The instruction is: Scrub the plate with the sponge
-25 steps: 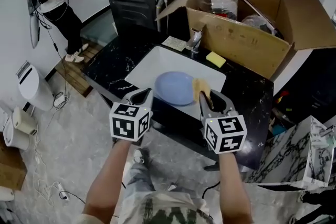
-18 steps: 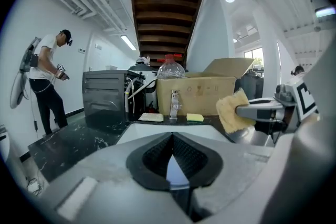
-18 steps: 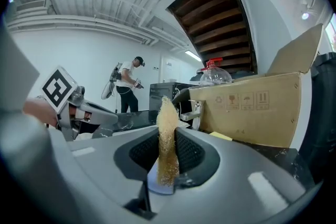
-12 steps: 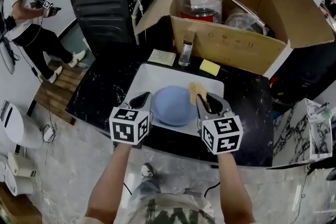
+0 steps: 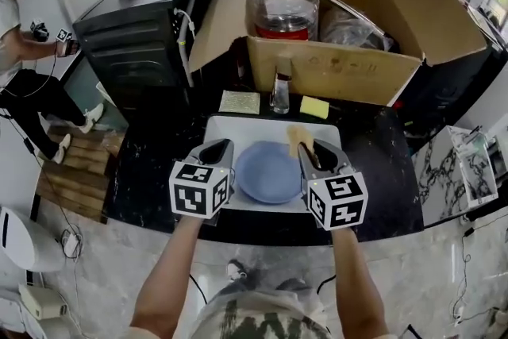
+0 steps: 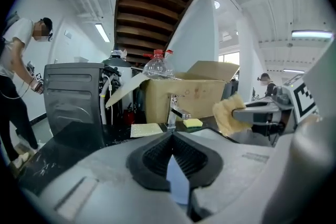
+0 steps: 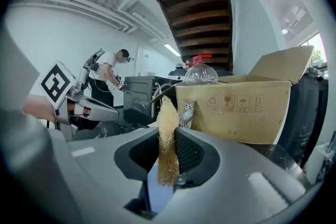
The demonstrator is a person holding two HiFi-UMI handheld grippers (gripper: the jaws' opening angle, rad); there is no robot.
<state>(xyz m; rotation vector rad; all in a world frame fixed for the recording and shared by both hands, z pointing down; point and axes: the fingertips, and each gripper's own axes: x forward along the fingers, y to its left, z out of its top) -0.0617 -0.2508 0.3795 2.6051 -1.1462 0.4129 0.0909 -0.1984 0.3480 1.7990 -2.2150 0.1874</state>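
Observation:
A round blue plate [image 5: 268, 171] lies over the white sink [image 5: 238, 125] between my two grippers. My left gripper [image 5: 224, 145] is at the plate's left rim. In the left gripper view its jaws [image 6: 173, 136] are shut on a thin blue edge of the plate [image 6: 176, 181]. My right gripper [image 5: 311, 147] is at the plate's right rim, shut on a tan fibrous sponge [image 5: 298, 136]. The sponge [image 7: 168, 134] stands upright between the right gripper's [image 7: 168, 140] jaws. Whether the sponge touches the plate is unclear.
A faucet [image 5: 279, 95] stands behind the sink, with a yellow sponge [image 5: 315, 107] and a flat pad [image 5: 240, 102] beside it on the black counter. Behind are an open cardboard box [image 5: 333, 67] with a big bottle [image 5: 279, 0], a black appliance [image 5: 135, 36], and a person [image 5: 24, 52] far left.
The head view has swung so the sink and counter sit more centred. Both grippers keep their holds, and the plate stays between them.

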